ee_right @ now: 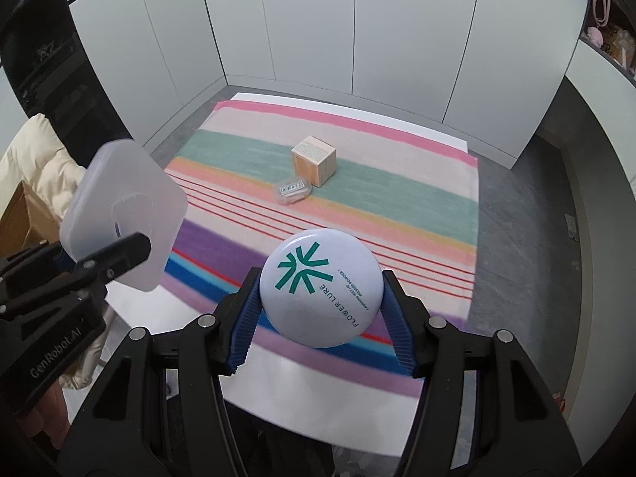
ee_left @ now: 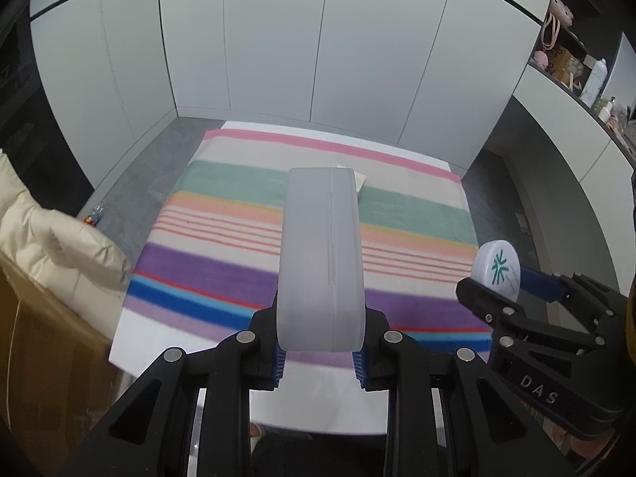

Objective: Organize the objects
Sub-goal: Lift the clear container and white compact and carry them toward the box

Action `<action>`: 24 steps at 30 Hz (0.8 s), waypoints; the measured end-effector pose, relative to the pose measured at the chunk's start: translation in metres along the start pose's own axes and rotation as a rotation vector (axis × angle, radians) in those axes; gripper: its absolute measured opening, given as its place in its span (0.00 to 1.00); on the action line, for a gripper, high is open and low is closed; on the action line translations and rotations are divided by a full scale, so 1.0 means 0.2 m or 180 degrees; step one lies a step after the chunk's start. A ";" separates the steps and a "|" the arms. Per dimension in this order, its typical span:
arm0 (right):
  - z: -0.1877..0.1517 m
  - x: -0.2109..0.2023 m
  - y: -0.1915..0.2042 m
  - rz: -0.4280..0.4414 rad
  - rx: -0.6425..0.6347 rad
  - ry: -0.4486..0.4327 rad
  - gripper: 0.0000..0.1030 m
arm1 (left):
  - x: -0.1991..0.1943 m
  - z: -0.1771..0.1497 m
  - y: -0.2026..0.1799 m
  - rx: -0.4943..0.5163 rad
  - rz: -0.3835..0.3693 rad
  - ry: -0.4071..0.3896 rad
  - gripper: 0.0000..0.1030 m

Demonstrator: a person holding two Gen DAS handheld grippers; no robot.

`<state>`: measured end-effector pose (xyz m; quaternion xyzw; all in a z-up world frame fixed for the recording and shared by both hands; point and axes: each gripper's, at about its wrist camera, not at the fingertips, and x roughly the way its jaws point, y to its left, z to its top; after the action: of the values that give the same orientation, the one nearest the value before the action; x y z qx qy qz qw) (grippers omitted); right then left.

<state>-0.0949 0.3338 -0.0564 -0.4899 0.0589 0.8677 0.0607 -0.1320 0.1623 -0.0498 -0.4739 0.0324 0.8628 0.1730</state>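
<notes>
Both my claws are loaded and up off the cloth (ee_right: 417, 183), mid-carry. My left claw (ee_left: 320, 351) is clamped on the frosted case (ee_left: 321, 254), held on edge, its two broad faces against the pads. My right claw (ee_right: 320, 320) is closed on the round compact (ee_right: 321, 287), gripped at its rim, printed lid facing up. Ahead of both claws, on the green stripe, the box (ee_right: 314, 161) sits with a small clear case (ee_right: 293, 190) just beside it, nearer to me.

Step, I'd judge: bringing both held things over to group with those two. Next move calls for lowering each flat near the box without bumping it (the frosted case needs tipping over first).

Right view shows box and clear case fully; in the left view the frosted case hides nearly all of them
</notes>
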 end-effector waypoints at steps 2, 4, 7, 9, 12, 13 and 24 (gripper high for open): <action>-0.03 -0.04 -0.01 -0.0001 -0.0009 -0.0007 0.58 | -0.04 -0.03 -0.01 0.0005 0.0002 -0.0020 0.26; -0.06 -0.10 -0.02 -0.0011 -0.0026 -0.0024 0.58 | -0.09 -0.05 -0.01 0.0013 0.0008 -0.0054 0.26; -0.10 -0.16 -0.03 0.0012 -0.0039 -0.0051 0.58 | -0.14 -0.09 -0.02 0.0047 0.0046 -0.0110 0.27; -0.11 -0.19 -0.03 0.0040 -0.0078 -0.0080 0.59 | -0.17 -0.12 -0.01 0.0051 0.0044 -0.0127 0.27; -0.14 -0.21 -0.02 0.0060 -0.0141 -0.0127 0.58 | -0.19 -0.15 0.01 0.0011 0.0000 -0.0134 0.27; -0.14 -0.21 -0.01 0.0070 -0.0129 -0.0119 0.59 | -0.20 -0.15 0.01 0.0013 -0.0003 -0.0149 0.27; -0.12 -0.29 0.13 0.0179 -0.0276 -0.0214 0.59 | -0.32 -0.18 0.18 -0.0062 0.0189 -0.0407 0.27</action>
<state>-0.0502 0.3013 -0.0184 -0.4608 0.0328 0.8868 0.0170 -0.0837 0.1039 -0.0196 -0.4182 0.0270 0.8964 0.1444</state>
